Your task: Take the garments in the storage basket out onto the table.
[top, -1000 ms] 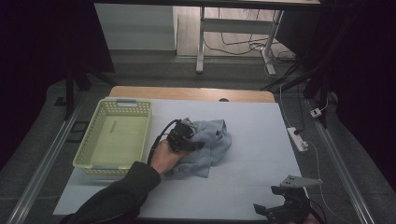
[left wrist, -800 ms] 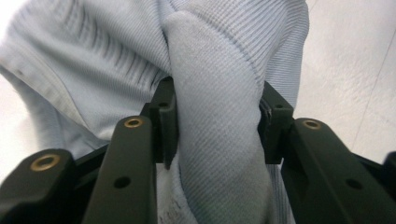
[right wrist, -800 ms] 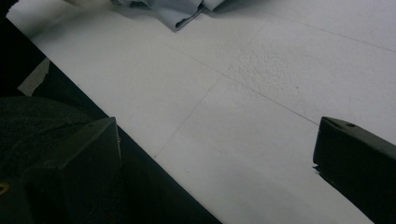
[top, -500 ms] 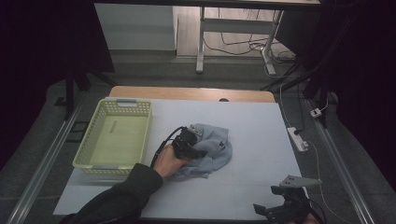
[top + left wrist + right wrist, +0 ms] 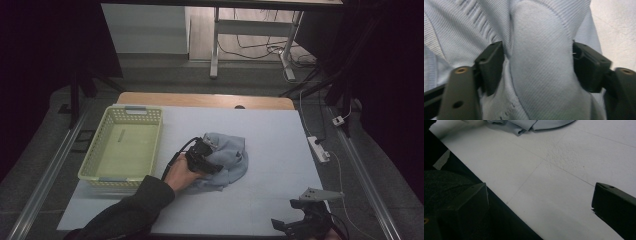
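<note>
Cloth (image 5: 227,160): pale blue ribbed knit, crumpled heap w/ visible stitched seams.

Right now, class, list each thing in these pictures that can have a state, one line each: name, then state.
Cloth: crumpled in a heap on the table, a fold between the left gripper's jaws.
Basket: upright, empty, left of the cloth.
Left gripper: on the cloth, jaws just been opening, fold bulging between them.
Right gripper: jaws open, nothing between them, at the table's near edge.
</note>
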The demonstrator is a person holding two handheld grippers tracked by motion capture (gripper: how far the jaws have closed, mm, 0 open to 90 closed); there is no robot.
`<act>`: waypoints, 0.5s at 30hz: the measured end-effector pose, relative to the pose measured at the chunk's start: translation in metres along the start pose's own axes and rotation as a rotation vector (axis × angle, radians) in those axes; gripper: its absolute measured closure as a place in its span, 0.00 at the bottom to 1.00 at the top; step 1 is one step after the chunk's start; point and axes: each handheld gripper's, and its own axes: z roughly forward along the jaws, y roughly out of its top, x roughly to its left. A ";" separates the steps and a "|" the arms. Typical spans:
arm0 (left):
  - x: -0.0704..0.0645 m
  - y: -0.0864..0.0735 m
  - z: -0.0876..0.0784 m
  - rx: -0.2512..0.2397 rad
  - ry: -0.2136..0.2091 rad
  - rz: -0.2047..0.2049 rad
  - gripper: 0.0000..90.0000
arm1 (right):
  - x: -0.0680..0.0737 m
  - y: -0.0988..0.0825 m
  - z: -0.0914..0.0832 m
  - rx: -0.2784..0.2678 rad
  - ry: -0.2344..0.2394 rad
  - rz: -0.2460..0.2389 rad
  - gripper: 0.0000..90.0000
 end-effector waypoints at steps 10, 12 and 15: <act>0.001 0.001 -0.006 -0.028 -0.018 -0.011 0.08 | 0.000 0.000 0.000 0.000 0.001 -0.002 0.01; 0.001 0.001 -0.008 -0.032 -0.032 -0.008 0.03 | 0.000 0.000 0.000 -0.002 0.002 -0.001 0.01; 0.001 0.001 -0.011 -0.053 -0.043 -0.001 0.00 | 0.000 0.000 0.000 -0.004 0.004 -0.001 0.01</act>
